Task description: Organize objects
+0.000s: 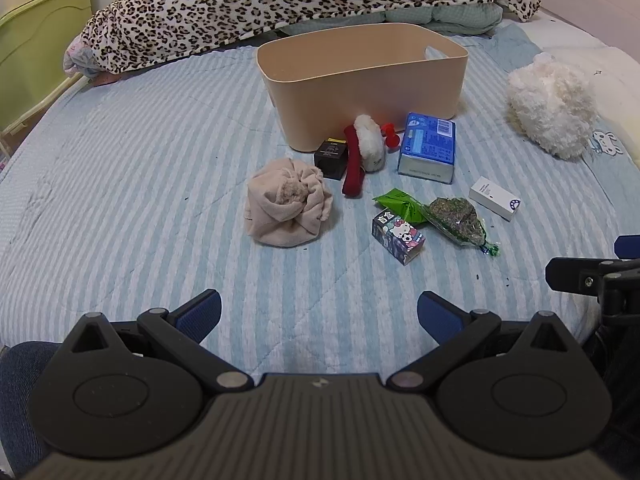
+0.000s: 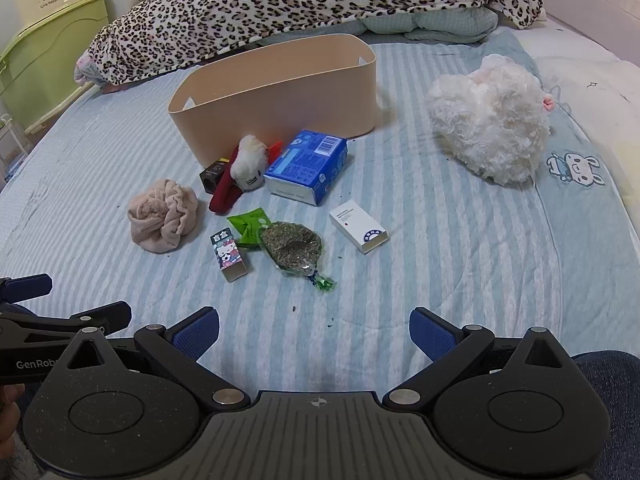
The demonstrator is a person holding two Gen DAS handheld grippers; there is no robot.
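A beige bin [image 1: 372,92] [image 2: 280,96] stands on the striped bed. In front of it lie a blue box [image 1: 428,148] [image 2: 308,166], a red and white plush [image 1: 366,148] [image 2: 244,172], a small black box [image 1: 330,158] [image 2: 212,176], a pink balled cloth [image 1: 286,208] [image 2: 162,216], a Hello Kitty box [image 1: 398,240] [image 2: 230,258], a green packet [image 1: 400,204] [image 2: 250,226], a bag of dried herbs [image 1: 458,220] [image 2: 292,248] and a white box [image 1: 494,198] [image 2: 358,226]. A white fluffy toy [image 1: 552,104] [image 2: 492,120] lies to the right. My left gripper [image 1: 319,312] and right gripper [image 2: 314,330] are open and empty, near the bed's front edge.
A leopard-print blanket [image 1: 280,4] [image 2: 300,0] is piled behind the bin. A green cabinet [image 1: 36,52] [image 2: 44,52] stands at the left of the bed. The right gripper's fingers [image 1: 592,276] show at the right edge of the left wrist view.
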